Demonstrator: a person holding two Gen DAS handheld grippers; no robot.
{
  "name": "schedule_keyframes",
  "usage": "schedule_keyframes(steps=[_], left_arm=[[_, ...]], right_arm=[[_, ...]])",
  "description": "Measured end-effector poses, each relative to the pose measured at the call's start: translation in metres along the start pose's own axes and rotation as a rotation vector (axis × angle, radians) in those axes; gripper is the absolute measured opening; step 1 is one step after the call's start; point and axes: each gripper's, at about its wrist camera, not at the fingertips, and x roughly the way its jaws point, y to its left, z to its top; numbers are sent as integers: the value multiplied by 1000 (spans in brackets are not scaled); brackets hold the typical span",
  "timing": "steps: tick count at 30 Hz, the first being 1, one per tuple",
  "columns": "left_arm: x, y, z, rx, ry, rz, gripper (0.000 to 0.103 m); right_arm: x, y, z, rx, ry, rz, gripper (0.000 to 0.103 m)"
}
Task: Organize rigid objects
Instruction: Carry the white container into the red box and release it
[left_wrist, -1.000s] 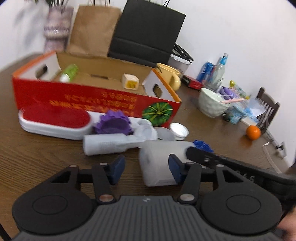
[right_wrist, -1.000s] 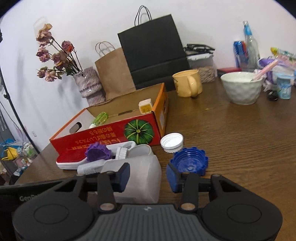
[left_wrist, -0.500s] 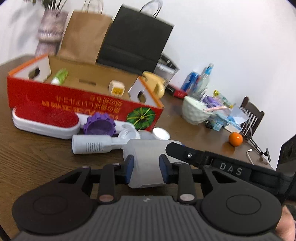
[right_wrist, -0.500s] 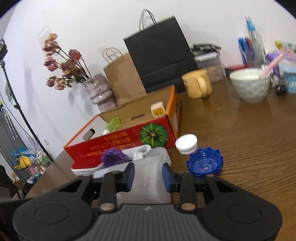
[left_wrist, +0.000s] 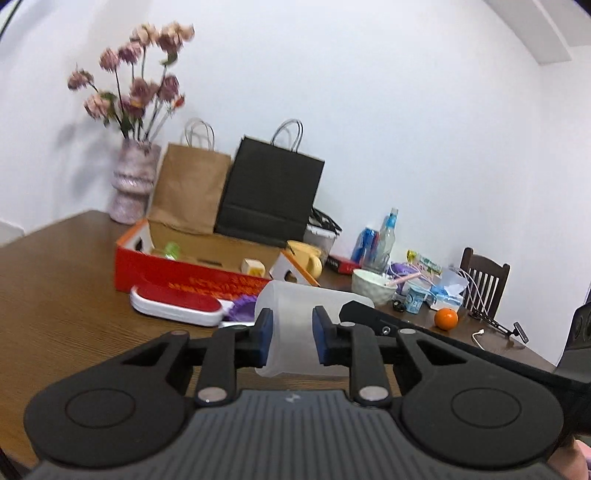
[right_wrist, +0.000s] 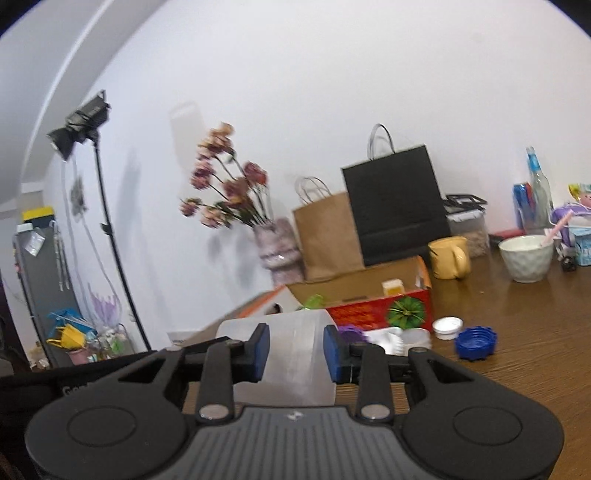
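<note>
Both grippers are shut on one frosted white plastic jar (left_wrist: 295, 321), held on its side above the table. My left gripper (left_wrist: 292, 339) clamps one end, and my right gripper (right_wrist: 294, 350) clamps the other end of the jar (right_wrist: 291, 347). The red cardboard box (left_wrist: 177, 271) stands behind, holding a green bottle (left_wrist: 171, 249) and a small yellow cube (left_wrist: 252, 266). A red and white lint brush (left_wrist: 173, 304), a purple lid (left_wrist: 242, 308), a blue lid (right_wrist: 475, 342) and a white cap (right_wrist: 447, 327) lie on the table in front of the box.
A vase of dried flowers (left_wrist: 135, 184), a brown bag (left_wrist: 190, 188) and a black bag (left_wrist: 269, 199) stand behind the box. A yellow mug (right_wrist: 450, 257), white bowl (right_wrist: 526, 257), bottles (left_wrist: 384, 240), and an orange (left_wrist: 446, 318) crowd the right side.
Both grippers closed on the jar and lifted it off the table. Both views tilted up, showing more wall and the flowers.
</note>
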Motion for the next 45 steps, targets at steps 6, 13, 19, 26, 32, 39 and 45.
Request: schedule_keyframes(steps=[6,13,19,26,32,39,45], left_arm=[[-22,7,6,-12,-49,3,22],[-11,19,16,-17,-71,-3,22],[27,32,41,-4,-99,-2,22],[98,54,85,47,-117,19,22],[165,76,118,55,-81,26,22],[247,104,145,30,20,57,22],[331,136,159,-40,231,82,22]], right_arm=[[-9,24,3,-28,-26,11,31],[10,28,15,-41,-32,2,31],[59,18,43,-40,-34,-1,31],[142,-1,87,-10,-4,10,31],[215,-20,113,27,43,0,31],[303,-55,131,109,162,-10,31],[389,-101,133,198,359,-47,31]])
